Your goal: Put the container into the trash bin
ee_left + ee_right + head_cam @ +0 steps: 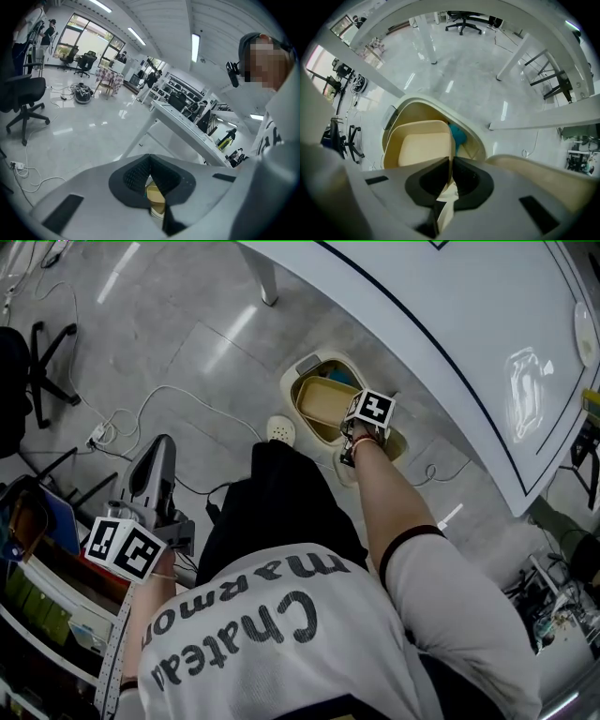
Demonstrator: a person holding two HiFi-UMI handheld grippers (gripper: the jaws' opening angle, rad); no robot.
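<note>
A beige, shallow container (324, 399) is tilted into the mouth of the cream floor trash bin (298, 368). My right gripper (345, 427) is shut on its near wall, at the end of the outstretched right arm. In the right gripper view the container (421, 146) hangs from the right gripper (451, 165), half inside the open bin (423, 100), with something blue (459, 137) lying beneath it. My left gripper (160, 448) is held back at the left, well away from the bin. In its own view the left gripper (150, 160) is shut with nothing in it.
A white table (450, 334) overhangs the bin on the right, its leg (267, 282) behind. A white shoe (280, 430) stands just left of the bin. Cables (122, 418) and an office chair (28, 362) are at the left, and a cluttered shelf (37, 596) at the lower left.
</note>
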